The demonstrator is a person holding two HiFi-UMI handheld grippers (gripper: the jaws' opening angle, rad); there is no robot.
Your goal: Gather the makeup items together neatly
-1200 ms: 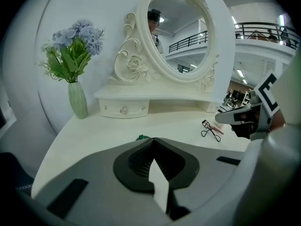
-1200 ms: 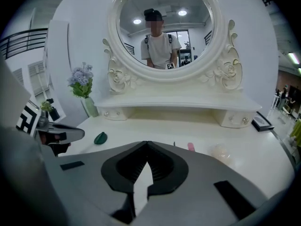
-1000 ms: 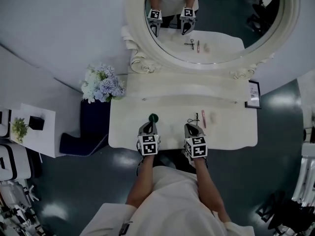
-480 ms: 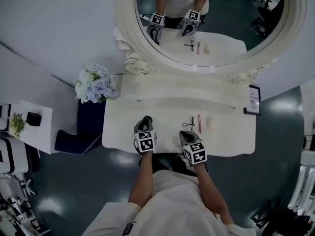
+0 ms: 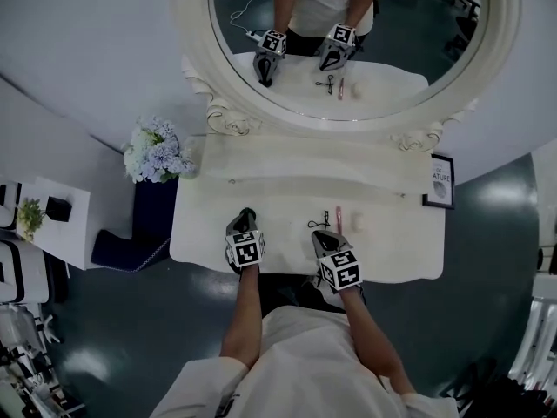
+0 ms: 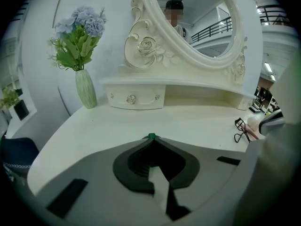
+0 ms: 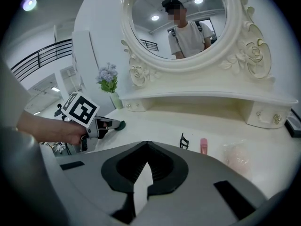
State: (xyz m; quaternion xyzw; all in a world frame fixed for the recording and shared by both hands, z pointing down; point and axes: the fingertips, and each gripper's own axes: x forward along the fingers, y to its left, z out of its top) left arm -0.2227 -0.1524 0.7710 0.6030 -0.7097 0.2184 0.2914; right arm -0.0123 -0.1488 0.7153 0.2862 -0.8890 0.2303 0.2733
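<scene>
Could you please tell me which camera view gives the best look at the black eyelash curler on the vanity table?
The left gripper view: the eyelash curler lies close on the tabletop, its frame and handle loops clear. The right gripper view shows only the curler's upper part above that gripper's body. The head view shows the curler as a tiny dark shape.

One dressing table (image 5: 261,244). One oval mirror (image 5: 198,68). One eyelash curler (image 5: 319,225). One pink tube (image 5: 338,219). One pale pink puff (image 5: 356,222). One small green item (image 6: 151,136). One vase of flowers (image 5: 157,149). One framed picture (image 5: 438,182). Two grippers: left gripper (image 5: 245,213), right gripper (image 5: 318,235). One side table (image 5: 61,233). One potted plant (image 5: 30,219).
</scene>
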